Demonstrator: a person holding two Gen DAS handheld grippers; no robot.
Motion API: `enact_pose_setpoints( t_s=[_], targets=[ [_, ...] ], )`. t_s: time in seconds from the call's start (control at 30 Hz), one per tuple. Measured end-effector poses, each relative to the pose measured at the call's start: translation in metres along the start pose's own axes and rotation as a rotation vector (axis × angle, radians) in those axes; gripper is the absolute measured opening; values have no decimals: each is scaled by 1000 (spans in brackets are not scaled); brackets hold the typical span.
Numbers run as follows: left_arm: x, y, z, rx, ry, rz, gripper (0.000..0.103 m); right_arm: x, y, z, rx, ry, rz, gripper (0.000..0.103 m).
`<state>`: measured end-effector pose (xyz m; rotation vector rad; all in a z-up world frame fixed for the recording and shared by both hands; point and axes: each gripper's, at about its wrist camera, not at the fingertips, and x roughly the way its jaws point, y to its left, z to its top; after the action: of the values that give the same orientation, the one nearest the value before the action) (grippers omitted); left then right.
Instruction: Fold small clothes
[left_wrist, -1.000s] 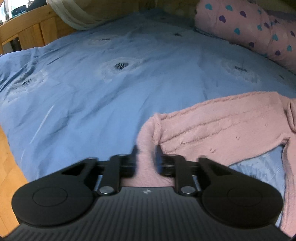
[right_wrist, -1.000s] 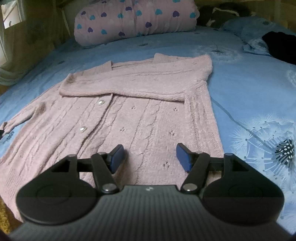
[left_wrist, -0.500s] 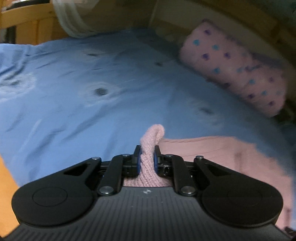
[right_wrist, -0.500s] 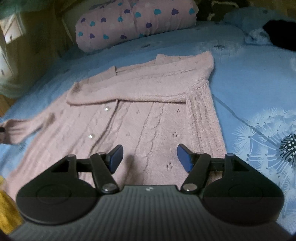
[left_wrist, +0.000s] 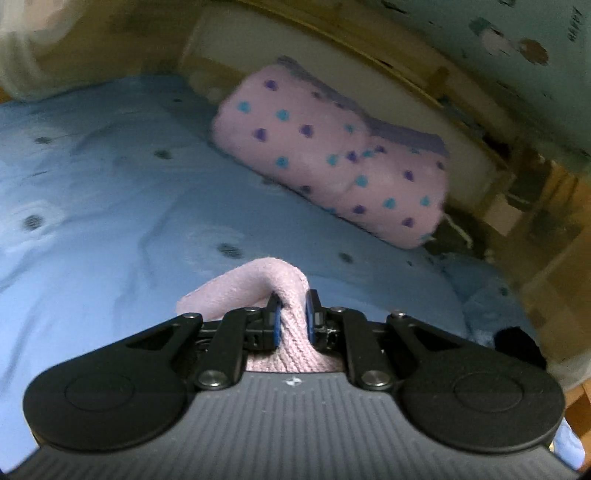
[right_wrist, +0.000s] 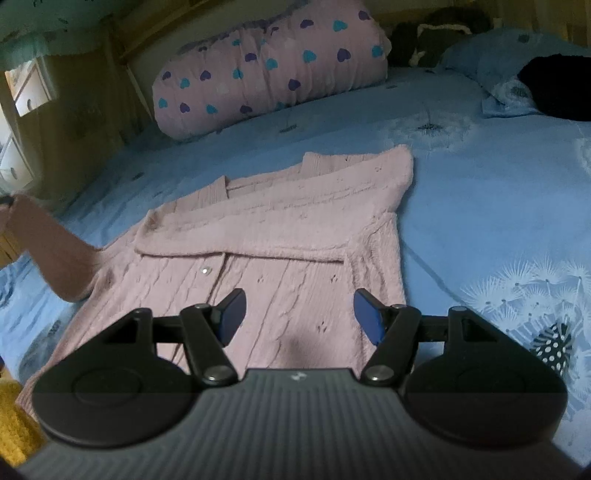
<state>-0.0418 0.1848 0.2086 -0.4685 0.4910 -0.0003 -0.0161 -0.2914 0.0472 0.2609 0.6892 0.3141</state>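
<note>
One sleeve is up in the air, pinched at the cuff (left_wrist: 286, 317) by the left gripper (left_wrist: 291, 319), whose jaws are clamped tight on the knit. Over in the right view that same sleeve (right_wrist: 55, 247) rises off the blue bedspread (right_wrist: 480, 206) at the far left edge, while the pink cardigan (right_wrist: 280, 251) lies flat, buttons up, with its other sleeve already folded across the chest. So the step in hand looks like the second sleeve fold. The right gripper (right_wrist: 299, 314) hovers over the lower part of the cardigan, jaws spread wide and holding nothing. Next, the left should carry the cuff across the front and lay it flat over the folded sleeve, without dragging the body askew. A heart-print pillow (right_wrist: 266, 66) sits beyond, well apart.
</note>
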Motion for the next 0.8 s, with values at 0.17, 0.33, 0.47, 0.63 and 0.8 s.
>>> enact_pose_setpoints(
  t_s=[0.17, 0.33, 0.47, 0.63, 0.8],
  targets=[
    [20, -57, -1, 37, 13, -78, 15, 1, -8, -5, 16, -8, 9, 66],
    [44, -111, -11, 94, 32, -138, 15, 3, -15, -7, 36, -15, 12, 66],
    [76, -144, -27, 123, 81, -171, 15, 3, -18, -8, 62, -18, 21, 66],
    [128, -173, -63, 159, 157, -178, 15, 1, -20, -9, 78, -19, 6, 66],
    [178, -189, -102, 219, 223, -144, 15, 1, -25, -11, 104, -14, -3, 66]
  ],
)
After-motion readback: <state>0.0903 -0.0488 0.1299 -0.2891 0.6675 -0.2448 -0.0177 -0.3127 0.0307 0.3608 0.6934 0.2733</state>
